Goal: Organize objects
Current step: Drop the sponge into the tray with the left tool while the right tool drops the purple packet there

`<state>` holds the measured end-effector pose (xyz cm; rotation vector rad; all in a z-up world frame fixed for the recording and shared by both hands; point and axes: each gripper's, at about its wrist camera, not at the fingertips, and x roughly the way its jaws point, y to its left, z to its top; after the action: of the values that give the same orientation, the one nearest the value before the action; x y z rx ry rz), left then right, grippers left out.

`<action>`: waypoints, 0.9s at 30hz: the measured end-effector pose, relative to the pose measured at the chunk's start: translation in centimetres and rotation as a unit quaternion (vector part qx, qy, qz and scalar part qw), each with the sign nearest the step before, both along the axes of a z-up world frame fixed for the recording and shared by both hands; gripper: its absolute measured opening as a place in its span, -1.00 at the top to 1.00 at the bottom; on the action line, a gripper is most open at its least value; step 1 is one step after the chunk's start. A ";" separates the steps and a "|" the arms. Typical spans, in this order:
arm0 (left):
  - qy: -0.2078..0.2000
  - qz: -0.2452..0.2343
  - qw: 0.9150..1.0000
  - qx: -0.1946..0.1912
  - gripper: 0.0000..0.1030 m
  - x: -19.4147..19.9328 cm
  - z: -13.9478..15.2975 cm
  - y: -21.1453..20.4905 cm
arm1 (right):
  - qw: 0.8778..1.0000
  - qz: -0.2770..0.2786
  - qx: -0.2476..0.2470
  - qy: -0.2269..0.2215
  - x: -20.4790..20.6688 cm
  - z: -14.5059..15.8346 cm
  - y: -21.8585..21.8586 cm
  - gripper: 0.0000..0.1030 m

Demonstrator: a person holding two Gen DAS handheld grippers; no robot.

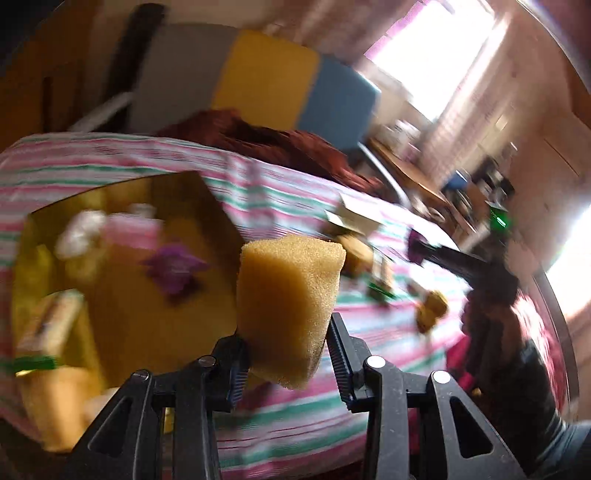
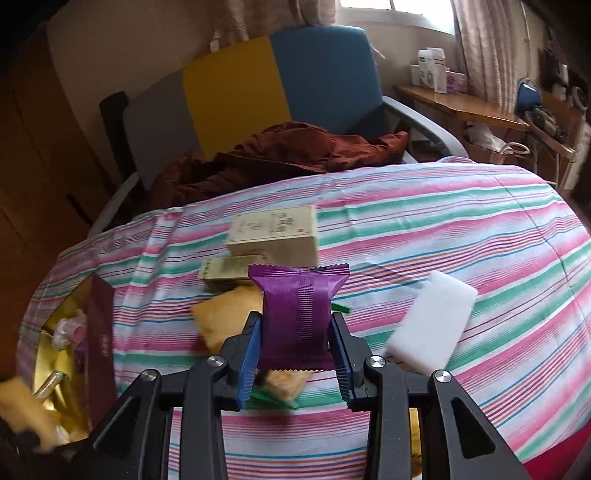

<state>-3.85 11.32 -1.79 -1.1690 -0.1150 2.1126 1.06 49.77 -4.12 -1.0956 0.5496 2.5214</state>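
Both wrist views look forward along their fingers, close over the striped cloth (image 2: 424,221), sharing the chair (image 1: 266,77) behind.

Lived-in bedroom of a home. Bed under a striped pink, green and white cover (image 2: 424,229), strewn with small household bits: a cream carton (image 2: 275,236), a white foam block (image 2: 432,321). Just behind the bed, an armchair with grey, yellow and blue back panels (image 2: 258,92), a rust-brown jacket (image 2: 280,155) dumped on its seat. Curtained window (image 2: 399,11) above. Wooden side desk (image 2: 461,105) along the wall, stacked with boxes and a tissue pack. Brown wooden cupboard doors (image 2: 33,184) at the left.
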 end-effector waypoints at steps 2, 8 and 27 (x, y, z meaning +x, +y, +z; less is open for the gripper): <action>-0.005 0.032 0.999 -0.005 0.24 -0.9 -0.4 -2.2 | 1.000 0.022 -0.007 0.010 -0.4 0.6 -1.6 0.29; -0.058 0.110 0.992 -0.025 0.24 -2.9 -3.6 -6.9 | 0.993 0.114 -0.011 0.029 -2.7 2.6 -9.1 0.29; -0.085 0.136 0.985 -0.064 0.12 -2.4 -6.9 -9.6 | 0.939 0.341 -0.022 -0.032 -13.4 0.4 -31.4 0.07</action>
<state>-6.25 1.71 -8.71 -1.4822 -0.2323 2.2780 -12.30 18.33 -3.71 -1.5988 0.2235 3.0333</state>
